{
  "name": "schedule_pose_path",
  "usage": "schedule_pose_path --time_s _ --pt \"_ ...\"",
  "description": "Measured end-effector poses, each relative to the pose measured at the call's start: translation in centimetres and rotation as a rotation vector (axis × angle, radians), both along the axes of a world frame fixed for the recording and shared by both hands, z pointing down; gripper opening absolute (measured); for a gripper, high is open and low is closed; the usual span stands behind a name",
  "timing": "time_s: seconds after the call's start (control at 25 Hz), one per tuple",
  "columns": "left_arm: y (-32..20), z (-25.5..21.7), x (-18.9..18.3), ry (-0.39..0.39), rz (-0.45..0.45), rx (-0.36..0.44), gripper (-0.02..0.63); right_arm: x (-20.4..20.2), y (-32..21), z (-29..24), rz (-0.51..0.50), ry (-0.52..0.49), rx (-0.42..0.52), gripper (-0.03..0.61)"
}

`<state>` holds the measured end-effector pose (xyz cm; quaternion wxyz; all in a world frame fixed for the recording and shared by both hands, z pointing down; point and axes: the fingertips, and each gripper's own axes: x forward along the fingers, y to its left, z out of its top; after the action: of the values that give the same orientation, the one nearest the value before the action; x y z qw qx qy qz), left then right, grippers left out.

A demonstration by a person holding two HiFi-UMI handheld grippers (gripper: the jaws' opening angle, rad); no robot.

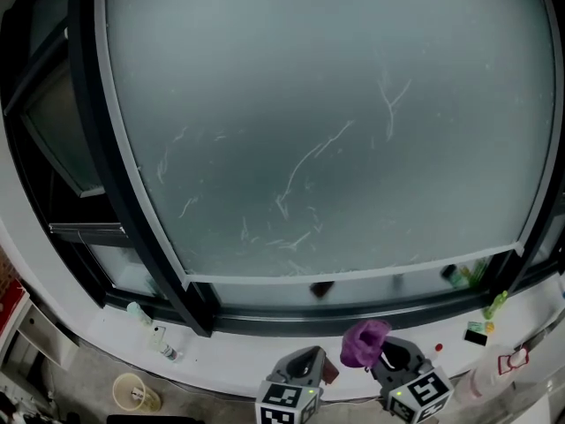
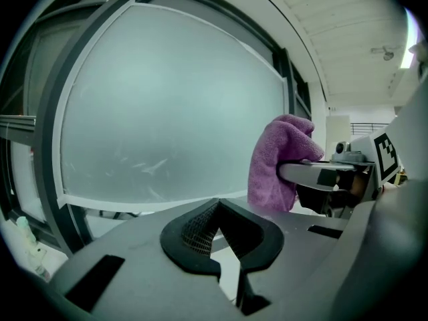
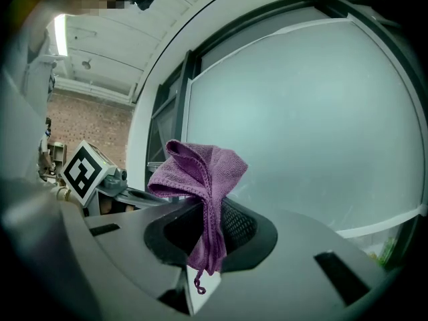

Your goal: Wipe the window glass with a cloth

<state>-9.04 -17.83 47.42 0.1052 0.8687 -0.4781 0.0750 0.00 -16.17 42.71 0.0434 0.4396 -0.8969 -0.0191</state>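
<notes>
The window glass [image 1: 327, 122] is a large frosted pane with white streaks across its middle and lower part; it fills the left gripper view [image 2: 167, 112] and the right gripper view [image 3: 301, 112] too. A purple cloth [image 1: 364, 343] sticks up from my right gripper [image 1: 388, 353], below the pane's bottom edge. In the right gripper view the jaws of that gripper [image 3: 210, 209] are shut on the cloth [image 3: 200, 172], whose bunched top stands above them. My left gripper [image 1: 306, 359] sits just left of it; its jaws [image 2: 217, 209] are shut with nothing between them. The cloth [image 2: 277, 159] shows at its right.
A dark window frame [image 1: 132, 193] runs down the left side and along the bottom. On the white sill [image 1: 238, 360] stand a small bottle [image 1: 163, 343] at the left and a green bottle [image 1: 494, 306] at the right. A yellowish cup [image 1: 131, 391] sits lower left.
</notes>
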Motion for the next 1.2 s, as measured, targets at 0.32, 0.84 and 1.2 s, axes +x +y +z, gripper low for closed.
schedule_pose_path --time_s 0.32,0.84,1.2 --pt "-3.1 0.2 0.6 -0.003 0.019 -0.016 0.005 0.5 -2.9 -0.5 0.018 0.023 -0.005 0.052" --pt "-8.5 -1.1 1.4 0.002 -0.002 -0.019 0.005 0.1 -11.5 -6.0 -0.045 0.075 0.071 0.052" --pt "-12.1 -2.8 1.9 -0.007 -0.047 -0.016 0.005 0.2 -20.4 -17.5 -0.082 0.119 0.252 0.052"
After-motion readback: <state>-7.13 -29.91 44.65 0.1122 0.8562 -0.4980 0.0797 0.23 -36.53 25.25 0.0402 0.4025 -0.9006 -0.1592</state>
